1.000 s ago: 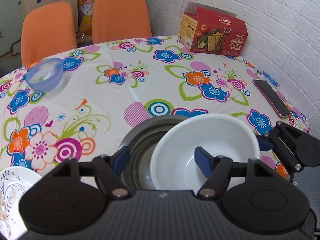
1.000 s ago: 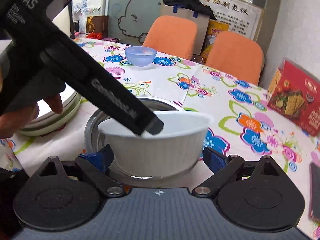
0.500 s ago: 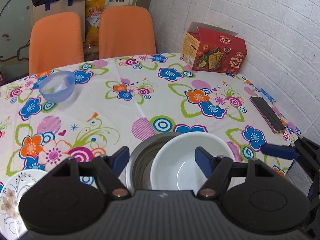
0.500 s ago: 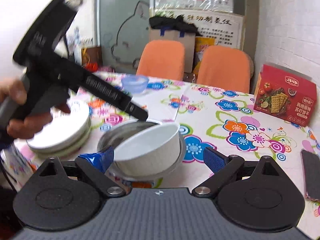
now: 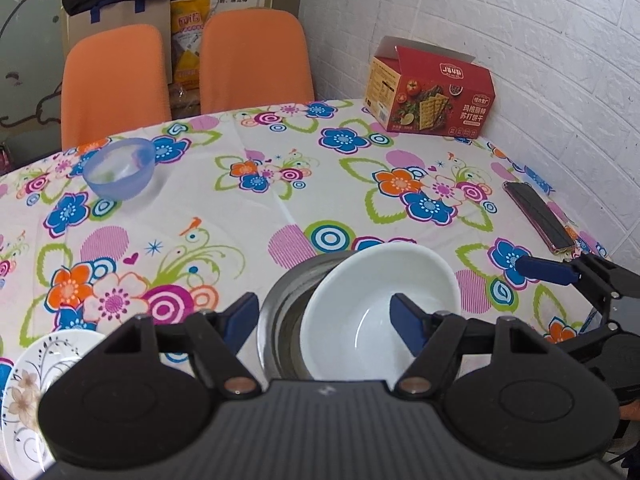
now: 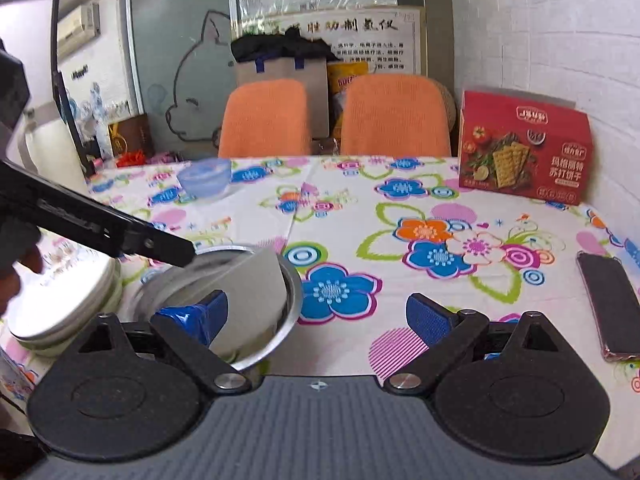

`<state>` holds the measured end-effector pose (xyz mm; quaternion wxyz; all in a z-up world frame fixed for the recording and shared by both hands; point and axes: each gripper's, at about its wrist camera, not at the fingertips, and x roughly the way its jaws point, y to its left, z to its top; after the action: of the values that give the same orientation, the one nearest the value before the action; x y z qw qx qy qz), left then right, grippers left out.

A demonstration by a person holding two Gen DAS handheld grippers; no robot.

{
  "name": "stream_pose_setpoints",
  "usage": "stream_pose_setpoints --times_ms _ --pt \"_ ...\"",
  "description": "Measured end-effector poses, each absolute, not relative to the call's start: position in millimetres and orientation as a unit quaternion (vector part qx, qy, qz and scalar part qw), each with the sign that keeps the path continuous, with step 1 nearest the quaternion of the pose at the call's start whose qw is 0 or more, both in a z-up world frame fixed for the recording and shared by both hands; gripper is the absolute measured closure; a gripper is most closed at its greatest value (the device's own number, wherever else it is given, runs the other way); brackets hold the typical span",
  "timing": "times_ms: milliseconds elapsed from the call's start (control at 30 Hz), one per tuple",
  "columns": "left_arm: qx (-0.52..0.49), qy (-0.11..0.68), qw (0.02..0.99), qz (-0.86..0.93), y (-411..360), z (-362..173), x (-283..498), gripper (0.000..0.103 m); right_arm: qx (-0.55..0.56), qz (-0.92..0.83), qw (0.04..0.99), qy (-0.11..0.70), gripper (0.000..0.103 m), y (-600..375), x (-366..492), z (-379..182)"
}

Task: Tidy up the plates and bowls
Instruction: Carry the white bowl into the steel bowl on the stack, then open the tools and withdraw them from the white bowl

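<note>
A white bowl (image 5: 360, 312) leans tilted inside a steel bowl (image 5: 276, 320) on the flowered tablecloth. My left gripper (image 5: 324, 320) hovers open above them, its right finger over the white bowl's hollow and its left finger outside the steel rim. In the right wrist view the white bowl (image 6: 248, 292) shows its underside in the steel bowl (image 6: 294, 292), and the left gripper's fingertips (image 6: 176, 250) reach to its raised rim. My right gripper (image 6: 314, 316) is open just right of the bowls, holding nothing. A pale blue bowl (image 5: 118, 168) stands far left.
A stack of white plates (image 6: 60, 300) sits left of the steel bowl, and a floral plate (image 5: 36, 384) lies near the table's front edge. A phone (image 6: 612, 304) lies at the right, a red cracker box (image 5: 432, 100) by the wall, and two orange chairs (image 5: 256, 56) behind.
Both grippers rose and drew back from the bowls. The white bowl, upright in the steel bowl a second ago, now leans tilted in it. The right gripper shifted to the right.
</note>
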<state>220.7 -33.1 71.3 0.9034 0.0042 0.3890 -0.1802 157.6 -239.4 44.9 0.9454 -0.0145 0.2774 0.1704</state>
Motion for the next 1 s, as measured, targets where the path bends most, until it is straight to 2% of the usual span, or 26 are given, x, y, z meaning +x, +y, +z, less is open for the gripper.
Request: stream_pose_setpoints --times_ms 367,633,1000 --pt "-0.015 0.407 0.897 -0.170 -26 59 232 0.030 -0.050 0.148 0.948 0.278 0.019 -239 154 46" --pt "-0.006 0.414 0.896 -0.163 -23 54 233 0.030 -0.081 0.161 0.935 0.304 0.020 -222 166 28" --pt "-0.014 0.407 0.899 -0.161 -17 58 234 0.030 -0.081 0.136 0.946 0.284 0.019 -236 145 41"
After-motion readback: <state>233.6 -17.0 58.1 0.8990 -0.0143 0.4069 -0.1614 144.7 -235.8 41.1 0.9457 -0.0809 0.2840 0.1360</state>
